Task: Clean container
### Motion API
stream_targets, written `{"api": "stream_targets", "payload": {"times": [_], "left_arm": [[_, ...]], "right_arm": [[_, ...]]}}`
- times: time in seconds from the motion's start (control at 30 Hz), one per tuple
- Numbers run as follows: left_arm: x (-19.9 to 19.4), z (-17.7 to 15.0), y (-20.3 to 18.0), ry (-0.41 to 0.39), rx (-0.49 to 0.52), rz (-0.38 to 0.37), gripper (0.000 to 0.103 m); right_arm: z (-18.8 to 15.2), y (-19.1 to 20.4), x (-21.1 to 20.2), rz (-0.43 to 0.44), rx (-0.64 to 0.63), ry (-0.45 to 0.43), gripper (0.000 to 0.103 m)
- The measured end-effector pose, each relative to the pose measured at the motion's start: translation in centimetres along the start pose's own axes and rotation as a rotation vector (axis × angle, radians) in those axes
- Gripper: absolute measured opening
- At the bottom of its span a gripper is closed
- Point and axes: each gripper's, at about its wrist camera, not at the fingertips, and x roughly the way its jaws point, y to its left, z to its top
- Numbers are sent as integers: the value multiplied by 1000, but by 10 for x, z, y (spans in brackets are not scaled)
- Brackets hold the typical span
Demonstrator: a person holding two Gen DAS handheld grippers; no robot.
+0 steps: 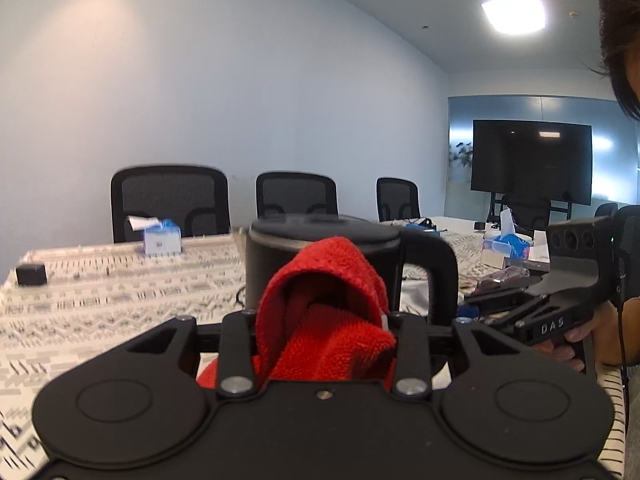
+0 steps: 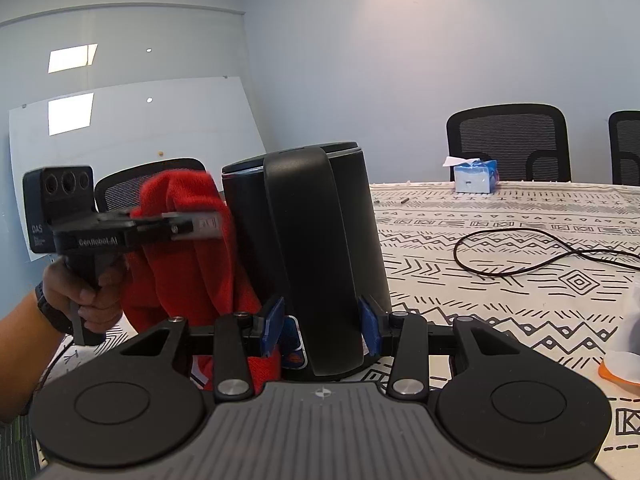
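The container is a tall black kettle (image 2: 320,220) with a lid and a broad handle (image 2: 316,264), standing on the patterned tablecloth. My right gripper (image 2: 322,326) is shut on the handle, its blue pads on either side. My left gripper (image 1: 324,328) is shut on a bunched red cloth (image 1: 324,312) and presses it against the kettle's side (image 1: 256,272). In the right wrist view the left gripper (image 2: 200,226) holds the red cloth (image 2: 188,256) against the kettle's left wall. In the left wrist view the right gripper's body (image 1: 560,292) shows at the handle (image 1: 436,272).
A patterned tablecloth (image 2: 500,312) covers the long table. A black cable (image 2: 520,256) loops to the right of the kettle. Tissue boxes (image 2: 476,178) (image 1: 162,240) stand far back, a small black box (image 1: 31,274) at far left. An orange-and-clear item (image 2: 624,364) lies at the right. Office chairs (image 1: 172,200) line the far side.
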Motion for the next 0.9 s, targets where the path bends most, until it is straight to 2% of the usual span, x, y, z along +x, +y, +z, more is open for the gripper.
{"api": "stream_targets", "payload": {"times": [0.1,0.3,0.43,0.6,0.77,0.9], "left_arm": [[2,-4,-3,24,6,11,39],[-3,13,-3,-15,20,12,39],[0,1,-3,0,-3,18,39],[-1,-4,-2,18,-12,18,28],[-5,7,-5,-7,17,24,26],[-6,1,-11,-24,18,55,23]], "right_arm": [[0,1,1,-2,-2,-1,40],[0,1,1,2,0,1,40],[0,2,2,5,-4,2,40],[0,1,2,5,-6,0,40],[0,1,3,4,-6,0,40],[0,1,4,4,-6,-1,40]]}}
